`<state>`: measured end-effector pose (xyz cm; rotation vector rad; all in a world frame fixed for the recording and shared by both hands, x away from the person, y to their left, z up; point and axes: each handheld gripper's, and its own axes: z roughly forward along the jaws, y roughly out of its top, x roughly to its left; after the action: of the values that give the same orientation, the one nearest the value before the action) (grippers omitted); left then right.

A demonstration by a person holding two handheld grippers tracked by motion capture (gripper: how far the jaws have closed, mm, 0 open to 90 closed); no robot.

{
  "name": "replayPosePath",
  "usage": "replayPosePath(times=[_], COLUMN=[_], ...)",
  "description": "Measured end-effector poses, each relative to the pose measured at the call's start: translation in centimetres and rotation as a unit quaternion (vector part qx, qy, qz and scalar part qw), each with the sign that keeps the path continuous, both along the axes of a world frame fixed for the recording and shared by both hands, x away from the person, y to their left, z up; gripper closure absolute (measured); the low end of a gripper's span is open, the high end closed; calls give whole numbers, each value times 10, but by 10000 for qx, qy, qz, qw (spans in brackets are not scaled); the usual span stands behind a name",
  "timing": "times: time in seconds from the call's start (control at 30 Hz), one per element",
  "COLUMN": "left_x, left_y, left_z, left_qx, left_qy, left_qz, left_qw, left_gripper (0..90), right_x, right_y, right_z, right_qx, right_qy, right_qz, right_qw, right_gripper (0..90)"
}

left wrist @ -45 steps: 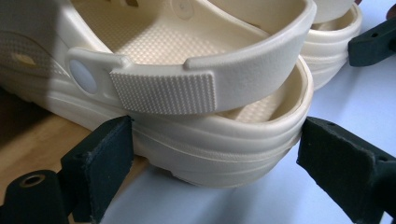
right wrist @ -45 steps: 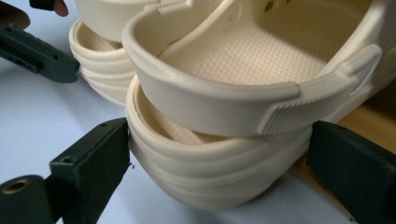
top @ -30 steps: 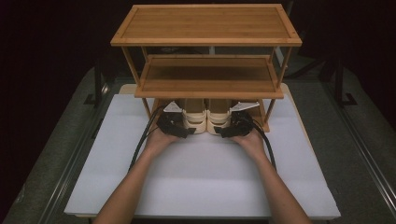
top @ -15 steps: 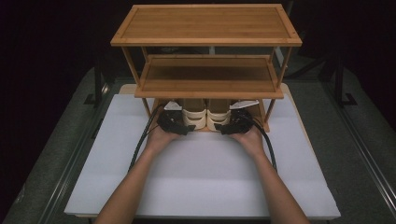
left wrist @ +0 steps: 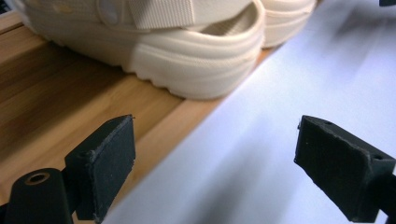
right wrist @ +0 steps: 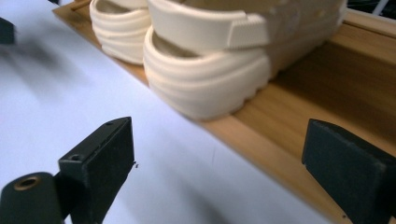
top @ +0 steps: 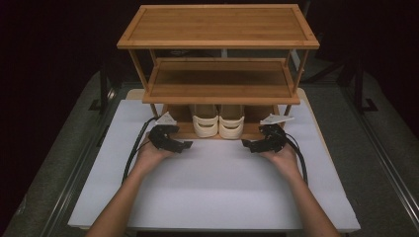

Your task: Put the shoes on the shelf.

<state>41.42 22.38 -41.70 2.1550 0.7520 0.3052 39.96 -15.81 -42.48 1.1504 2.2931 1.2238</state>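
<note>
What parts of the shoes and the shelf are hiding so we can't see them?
- Fronts of the cream sandals: in the high view, the rack's middle shelf covers them.
- Tops of the sandals: cut off by the upper edge in the left gripper view and right gripper view.
- Back of the bottom shelf: dark and shadowed in the high view.
- Left gripper and right gripper jaw tips: too small there.

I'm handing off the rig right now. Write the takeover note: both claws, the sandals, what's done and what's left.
Left claw: open, empty, over the white mat just left of the sandals.
Right claw: open, empty, just right of them.
Cream sandals: side by side on the bottom shelf of the bamboo rack, heels at the front edge, touched by neither claw.
Done: pair appears placed.
Left: probably just clear both claws away; middle and top shelves are bare.
</note>
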Motion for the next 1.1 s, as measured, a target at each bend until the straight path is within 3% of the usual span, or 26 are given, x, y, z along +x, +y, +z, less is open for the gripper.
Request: replayPosePath(times=[0.27, 0.47, 0.67, 0.87, 1.03, 1.1], left_x=[-43, -71, -100, -125, -139, -141], left_y=[29, 55, 86, 112, 124, 127], left_z=[4, 4, -6, -17, -26, -31], left_qx=[180, 281, 439, 608, 818, 744], left_qy=[-42, -69, 48, 166, 73, 71], left_qz=[-53, 73, 344, 553, 677, 680], left_qw=[9998, 9996, 9984, 9965, 9943, 9949], left_gripper=[117, 113, 60, 0, 0, 0], right_x=[-37, -65, -93, -114, -128, -131], right_y=[-27, -50, -77, -99, -110, -111], right_z=[-1, -4, -12, -22, -31, -33], right_qx=[-65, -157, -186, -388, -688, -631], right_qy=[-3, 21, 158, 432, 602, 504], right_qz=[-78, -195, -385, -653, -752, -757], right_qw=[9999, 9997, 9990, 9962, 9930, 9939], right_gripper=[90, 80, 63, 19, 18, 19])
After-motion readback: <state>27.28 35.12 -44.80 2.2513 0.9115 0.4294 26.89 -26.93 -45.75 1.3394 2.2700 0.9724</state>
